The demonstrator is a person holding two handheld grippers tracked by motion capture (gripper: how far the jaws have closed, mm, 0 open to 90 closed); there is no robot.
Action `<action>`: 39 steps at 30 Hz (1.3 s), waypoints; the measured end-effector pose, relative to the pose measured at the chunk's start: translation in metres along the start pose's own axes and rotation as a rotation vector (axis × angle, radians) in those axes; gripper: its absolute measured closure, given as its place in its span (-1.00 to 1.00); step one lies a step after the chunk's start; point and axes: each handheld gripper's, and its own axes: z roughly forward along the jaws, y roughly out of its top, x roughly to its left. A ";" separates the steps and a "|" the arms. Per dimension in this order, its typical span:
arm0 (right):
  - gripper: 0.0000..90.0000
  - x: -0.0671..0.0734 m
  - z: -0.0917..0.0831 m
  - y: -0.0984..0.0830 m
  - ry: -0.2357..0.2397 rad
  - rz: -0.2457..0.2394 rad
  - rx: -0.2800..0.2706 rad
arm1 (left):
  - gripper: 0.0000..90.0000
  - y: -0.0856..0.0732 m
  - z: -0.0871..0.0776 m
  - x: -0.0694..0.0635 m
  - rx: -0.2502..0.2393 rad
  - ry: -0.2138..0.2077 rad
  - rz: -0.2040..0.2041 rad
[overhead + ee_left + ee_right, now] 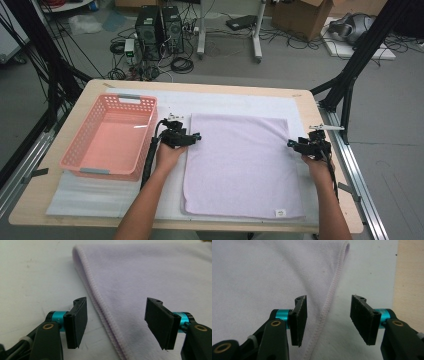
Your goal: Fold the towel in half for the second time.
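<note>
Risk lies in both open, empty grippers (196,136) (291,144) straddling the towel's (240,165) left and right hems: closing shallow, either could pinch one layer or slip off.

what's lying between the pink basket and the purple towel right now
In the high view, the left gripper and the hand holding it lie between the pink basket and the purple towel, over the white mat.
</note>
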 end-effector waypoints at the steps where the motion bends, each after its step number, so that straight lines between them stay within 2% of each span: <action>1: 0.07 0.000 0.002 0.001 -0.001 -0.002 0.002 | -0.21 0.000 0.001 -0.001 0.007 0.004 0.009; 5: 0.18 0.003 0.010 0.003 -0.012 -0.013 0.007 | -0.16 0.001 0.005 -0.011 0.029 0.075 0.091; 8: 0.35 0.005 0.014 0.002 -0.015 -0.015 0.007 | 0.09 0.000 0.005 -0.014 0.029 0.115 0.125; 11: 0.65 0.007 0.016 0.002 0.001 -0.028 0.008 | 0.34 0.000 0.004 -0.013 0.032 0.110 0.132; 12: 0.72 0.009 0.017 0.002 0.009 -0.029 0.008 | 0.48 0.000 0.004 -0.013 0.026 0.100 0.126; 13: 0.82 0.009 0.017 0.002 0.014 -0.030 0.006 | 0.63 0.000 0.004 -0.012 0.029 0.063 0.125; 14: 0.88 0.009 0.017 0.002 0.033 -0.015 0.006 | 0.86 -0.001 0.005 -0.014 0.030 0.052 0.126; 15: 0.90 0.008 0.016 0.001 0.039 0.000 0.009 | 0.86 -0.001 0.005 -0.015 0.031 0.060 0.140; 16: 0.91 0.007 0.016 0.001 0.047 0.010 0.009 | 0.87 -0.001 0.004 -0.014 0.033 0.053 0.133; 17: 0.93 0.006 0.016 0.001 0.053 0.021 0.008 | 0.87 -0.001 0.004 -0.011 0.030 0.036 0.105; 18: 0.93 0.005 0.015 0.001 0.054 0.024 0.009 | 0.88 0.000 0.002 -0.006 0.025 0.015 0.047; 19: 0.93 0.005 0.014 0.001 0.038 0.017 0.001 | 0.88 0.000 0.001 -0.003 0.021 0.006 0.014; 21: 0.93 0.004 0.011 0.003 0.036 0.023 -0.033 | 0.88 0.003 -0.005 0.000 -0.018 -0.001 -0.011; 23: 0.93 0.004 0.005 0.005 0.050 0.034 -0.072 | 0.88 0.007 -0.014 -0.001 -0.060 -0.011 -0.006; 24: 0.93 0.005 0.002 0.006 0.053 0.023 -0.080 | 0.88 0.009 -0.017 -0.002 -0.075 -0.018 -0.005; 29: 0.93 0.007 -0.014 0.006 0.075 0.014 -0.110 | 0.88 0.008 -0.032 -0.005 -0.082 -0.055 0.002; 30: 0.93 0.009 -0.018 0.006 0.079 -0.001 -0.113 | 0.88 0.007 -0.035 -0.005 -0.072 -0.061 0.008; 33: 0.93 0.013 -0.030 0.006 0.095 -0.030 -0.121 | 0.88 0.007 -0.042 -0.008 -0.055 -0.065 0.040; 37: 0.93 0.018 -0.045 0.000 0.106 -0.047 -0.134 | 0.88 0.009 -0.055 -0.019 -0.066 -0.082 0.082; 39: 0.93 0.019 -0.051 -0.004 0.114 -0.051 -0.137 | 0.88 0.007 -0.062 -0.023 -0.090 -0.090 0.091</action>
